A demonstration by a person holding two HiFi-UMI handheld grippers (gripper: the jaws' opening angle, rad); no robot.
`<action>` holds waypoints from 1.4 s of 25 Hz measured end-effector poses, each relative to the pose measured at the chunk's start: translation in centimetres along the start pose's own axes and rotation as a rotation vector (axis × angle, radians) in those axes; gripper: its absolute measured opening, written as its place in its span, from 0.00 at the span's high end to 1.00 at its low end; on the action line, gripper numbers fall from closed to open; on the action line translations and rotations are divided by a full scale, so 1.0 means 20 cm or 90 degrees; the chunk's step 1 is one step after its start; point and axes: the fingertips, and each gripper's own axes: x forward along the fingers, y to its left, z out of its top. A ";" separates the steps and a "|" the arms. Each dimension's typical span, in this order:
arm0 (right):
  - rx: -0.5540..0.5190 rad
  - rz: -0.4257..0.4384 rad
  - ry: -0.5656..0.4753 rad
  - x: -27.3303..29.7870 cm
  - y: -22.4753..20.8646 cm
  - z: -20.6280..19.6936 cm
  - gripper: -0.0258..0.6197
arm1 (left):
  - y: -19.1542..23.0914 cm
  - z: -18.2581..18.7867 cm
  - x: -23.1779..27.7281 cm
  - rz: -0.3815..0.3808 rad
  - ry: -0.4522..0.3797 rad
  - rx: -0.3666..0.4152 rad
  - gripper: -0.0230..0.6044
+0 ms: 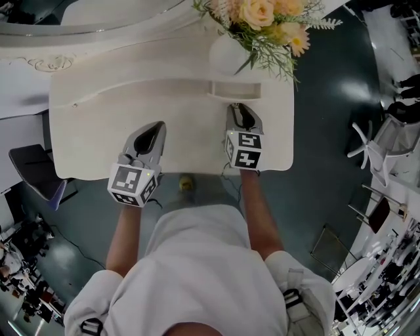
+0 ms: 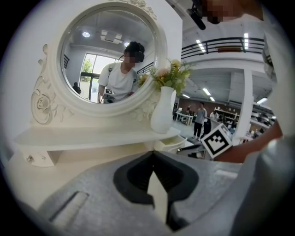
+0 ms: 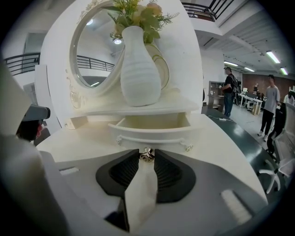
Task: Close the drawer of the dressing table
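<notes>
The drawer stands pulled out from under the low shelf that carries the white vase of flowers, on the right part of the white tabletop, and its inside shows bare. In the right gripper view, its curved front faces the right tongs, and a small metal knob at the middle of that front sits right at the tips, in the narrow gap between the two jaws. The jaws stand released, slightly apart, and I cannot make out any squeeze on the knob. The left tongs hang over the bare tabletop to the left of the drawer and well apart from it, clenched tip to tip with nothing between them. Behind stands the round mirror.
</notes>
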 end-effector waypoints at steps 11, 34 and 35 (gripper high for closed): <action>-0.002 -0.001 -0.005 0.08 -0.07 0.07 0.82 | 0.00 0.02 0.05 0.011 0.007 0.004 0.97; -0.009 0.036 -0.035 0.26 -0.10 0.23 0.81 | 0.00 0.06 0.10 0.036 0.013 0.006 0.96; -0.009 0.036 -0.034 0.26 -0.10 0.23 0.81 | -0.01 0.06 0.10 0.036 0.013 0.006 0.97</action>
